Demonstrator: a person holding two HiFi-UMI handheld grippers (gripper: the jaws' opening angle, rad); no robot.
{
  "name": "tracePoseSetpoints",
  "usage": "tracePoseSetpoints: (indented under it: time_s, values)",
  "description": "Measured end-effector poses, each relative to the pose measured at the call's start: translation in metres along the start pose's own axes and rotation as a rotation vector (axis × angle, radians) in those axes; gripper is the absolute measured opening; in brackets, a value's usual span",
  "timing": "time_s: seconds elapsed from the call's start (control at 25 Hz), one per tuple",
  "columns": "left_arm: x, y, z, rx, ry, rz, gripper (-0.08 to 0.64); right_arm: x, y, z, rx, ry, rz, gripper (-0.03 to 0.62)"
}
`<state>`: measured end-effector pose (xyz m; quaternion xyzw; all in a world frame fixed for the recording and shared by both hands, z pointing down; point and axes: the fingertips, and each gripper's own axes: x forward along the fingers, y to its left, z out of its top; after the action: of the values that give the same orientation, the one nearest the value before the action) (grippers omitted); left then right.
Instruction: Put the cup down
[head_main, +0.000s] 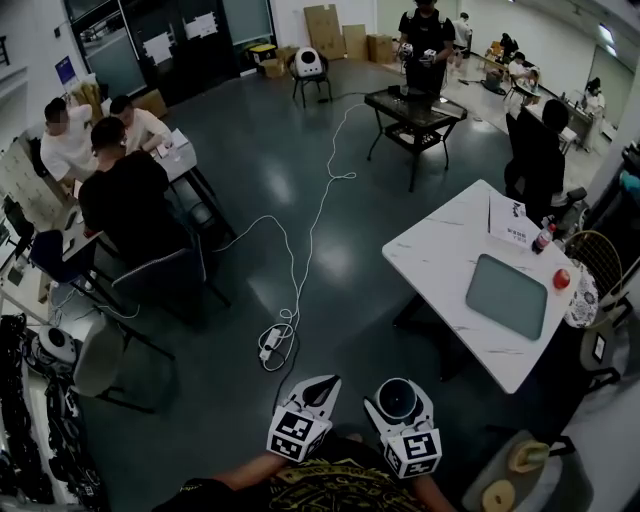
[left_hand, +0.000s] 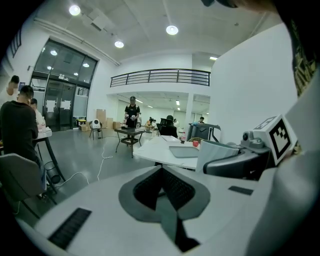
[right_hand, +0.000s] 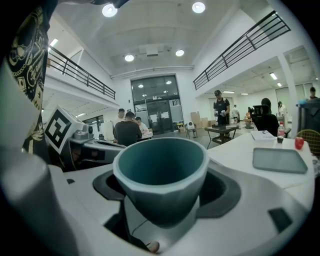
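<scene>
Near edge, right of centre: right hand-held gripper (head_main: 400, 410), jaws spread wide and clamped on the lower body of the cup (right_hand: 161, 172).
Cup: teal inside with a pale rim, upright, mouth up and apparently empty; carried above the dark floor (head_main: 270, 160), well apart from any table.
Near edge, left of centre: left hand-held gripper (head_main: 318, 392), jaws together with nothing between them; just beside the right one, presumably idle because one grip is enough for the cup.
Table (head_main: 440, 255): white marbled top, right and farther off; judged the likeliest place to set the cup.
Tray (head_main: 507, 294): grey-green, lying bare on the table; a bottle (head_main: 543, 238) stands beyond it.
Grip: low on the cup's wall, which keeps it level for landing base-first.
Stage: cup not yet put down.
</scene>
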<state>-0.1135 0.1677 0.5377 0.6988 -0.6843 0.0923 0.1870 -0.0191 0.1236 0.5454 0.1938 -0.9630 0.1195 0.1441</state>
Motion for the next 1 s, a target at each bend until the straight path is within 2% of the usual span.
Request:
tracePoseSetpoints:
  time_s: [0.36, 1.0]
  values:
    - [0.046, -0.032, 0.008, 0.048, -0.001, -0.138, 0.009, -0.023, -0.044, -0.007, 0.026, -0.007, -0.146, 0.377]
    - [0.126, -0.034, 0.034, 0.121, 0.057, -0.299, 0.009, -0.006, -0.104, 0.014, 0.086, 0.010, -0.323, 0.377]
